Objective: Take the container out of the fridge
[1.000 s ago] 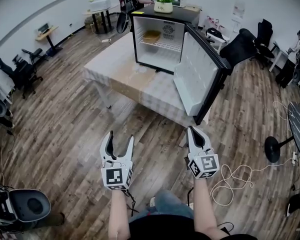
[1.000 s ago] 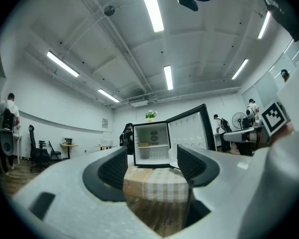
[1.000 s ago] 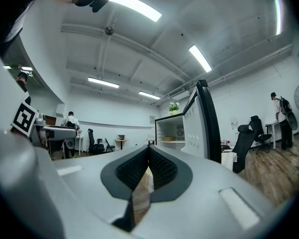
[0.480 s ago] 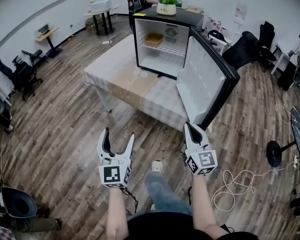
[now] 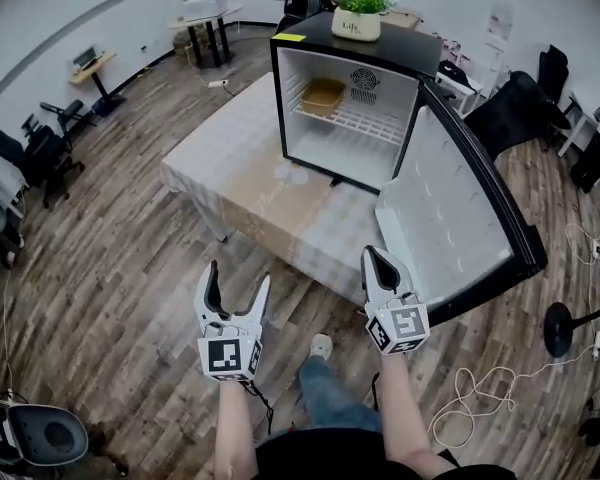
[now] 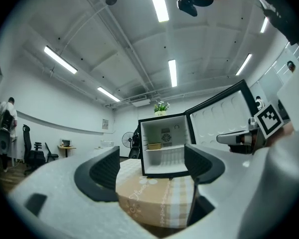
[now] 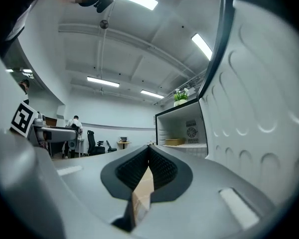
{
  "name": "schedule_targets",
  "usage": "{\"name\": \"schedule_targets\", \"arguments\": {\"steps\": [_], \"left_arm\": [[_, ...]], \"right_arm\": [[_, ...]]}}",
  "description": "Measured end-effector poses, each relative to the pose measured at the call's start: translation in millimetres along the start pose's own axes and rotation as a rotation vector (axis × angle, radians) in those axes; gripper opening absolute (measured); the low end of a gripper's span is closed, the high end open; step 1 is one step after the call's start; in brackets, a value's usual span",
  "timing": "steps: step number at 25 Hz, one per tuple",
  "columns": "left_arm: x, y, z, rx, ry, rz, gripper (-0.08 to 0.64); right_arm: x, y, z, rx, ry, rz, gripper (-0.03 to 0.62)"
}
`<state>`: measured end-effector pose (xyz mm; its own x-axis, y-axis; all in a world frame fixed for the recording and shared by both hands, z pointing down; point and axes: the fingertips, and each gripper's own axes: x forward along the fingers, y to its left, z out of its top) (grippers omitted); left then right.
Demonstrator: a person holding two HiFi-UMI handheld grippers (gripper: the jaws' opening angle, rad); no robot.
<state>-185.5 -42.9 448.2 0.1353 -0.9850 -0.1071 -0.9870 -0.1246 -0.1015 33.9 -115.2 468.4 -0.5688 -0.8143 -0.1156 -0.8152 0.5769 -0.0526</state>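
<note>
Evidently approaching: the left gripper (image 5: 238, 273), jaws just opening wide, and the closed right gripper (image 5: 372, 255) hold nothing, while the container (image 5: 322, 93) sits well ahead on the upper shelf of the open fridge (image 5: 352, 148), so reaching in likely comes next.

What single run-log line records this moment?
phase: pre-grasp | fridge: open | container: inside, untouched | left gripper: jaws just opened wider, empty | right gripper: shut, empty

Tan container (image 5: 322, 94) on upper shelf, L side, in open fridge (image 5: 406, 44)
</note>
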Motion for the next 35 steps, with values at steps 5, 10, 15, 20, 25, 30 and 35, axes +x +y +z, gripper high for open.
{"name": "schedule_targets", "arguments": {"steps": [5, 10, 15, 20, 25, 30, 35], "left_arm": [[102.8, 33.7, -10.4, 0.001, 0.0, -0.006, 0.397], [206.5, 48.9, -13.8, 0.004, 0.015, -0.039, 0.397], [278.4, 47.0, -15.5, 0.034, 0.024, -0.091, 0.397], [335.1, 34.8, -12.7, 0.062, 0.011, -0.174, 0.396], [383.2, 27.7, -18.7, 0.068, 0.026, -0.258, 0.397], [425.1, 24.3, -27.1, 0.085, 0.051, -0.322, 0.393], [461.2, 13.8, -39.7, 0.201, 0.108, -0.405, 0.39]], "right_arm": [[97.8, -35.6, -5.7, 0.009, 0.004, 0.007, 0.008], [178.9, -75.2, -11.1, 0.037, 0.026, 0.018, 0.008], [231.1, -102.1, -17.1, 0.062, 0.033, 0.028, 0.008], [262.5, -111.7, -22.0, 0.067, 0.043, 0.05, 0.008], [284.8, -116.0, -21.2, 0.043, 0.059, 0.052, 0.008], [303.3, -125.0, -18.3, 0.027, 0.072, 0.031, 0.008], [312.3, -133.6, -20.1, 0.018, 0.081, 0.025, 0.008]]}}
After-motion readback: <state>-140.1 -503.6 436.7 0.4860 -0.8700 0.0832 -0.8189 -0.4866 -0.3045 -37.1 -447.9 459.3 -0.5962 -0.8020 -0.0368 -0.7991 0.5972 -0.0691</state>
